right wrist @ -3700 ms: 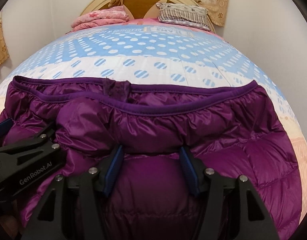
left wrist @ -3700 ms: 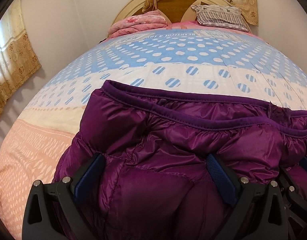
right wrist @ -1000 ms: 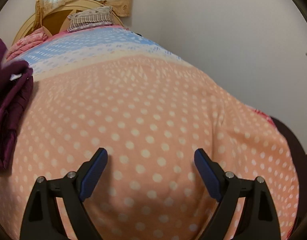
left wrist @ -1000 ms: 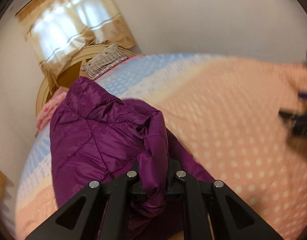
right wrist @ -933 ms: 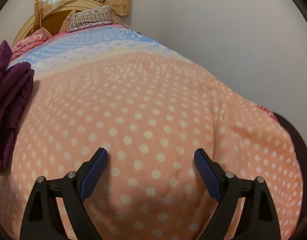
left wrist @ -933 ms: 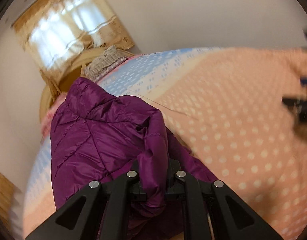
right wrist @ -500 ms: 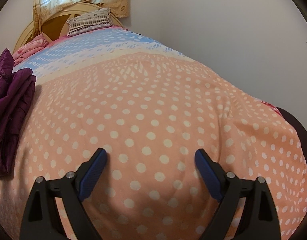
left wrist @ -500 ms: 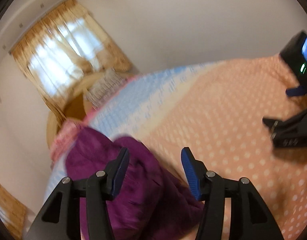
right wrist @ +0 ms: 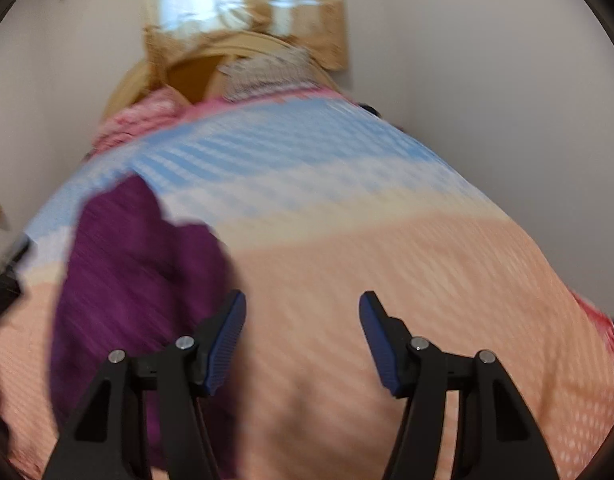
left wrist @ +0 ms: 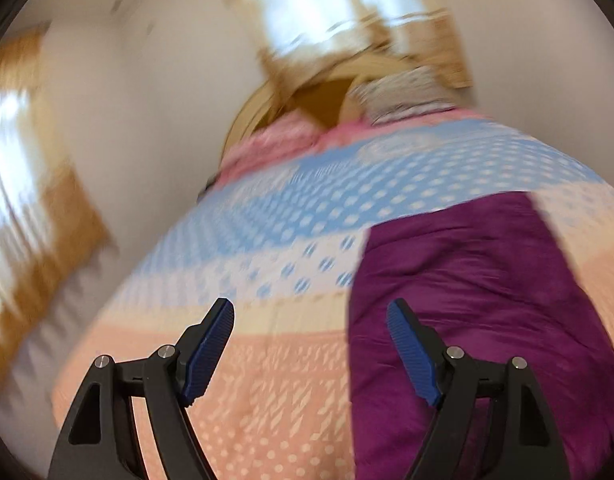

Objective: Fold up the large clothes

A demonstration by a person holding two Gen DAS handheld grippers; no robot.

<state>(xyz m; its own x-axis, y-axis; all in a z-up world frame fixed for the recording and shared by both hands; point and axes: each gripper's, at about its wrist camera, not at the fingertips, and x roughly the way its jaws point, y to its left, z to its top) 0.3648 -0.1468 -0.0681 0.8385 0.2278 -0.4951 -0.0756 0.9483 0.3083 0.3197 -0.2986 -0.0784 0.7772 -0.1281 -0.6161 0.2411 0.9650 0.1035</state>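
A folded purple puffer jacket [left wrist: 467,292] lies on the bed, at the right of the left wrist view and at the left of the right wrist view [right wrist: 139,280]. My left gripper [left wrist: 311,332] hangs above the bedspread just left of the jacket; its jaws are opening and nothing is between them. My right gripper [right wrist: 303,320] hovers over the peach part of the bedspread, right of the jacket; its jaws are closing on nothing. Both views are blurred by motion.
The dotted bedspread [right wrist: 427,264] runs from peach in front to blue at the back. Pillows [left wrist: 403,92] and a pink folded blanket [left wrist: 275,140] lie against the wooden headboard [right wrist: 195,68]. Curtained windows [left wrist: 31,208] and walls border the bed.
My left gripper let go of the purple jacket, opened wide and swung away to its left. My right gripper swung left toward the jacket and its jaws have narrowed.
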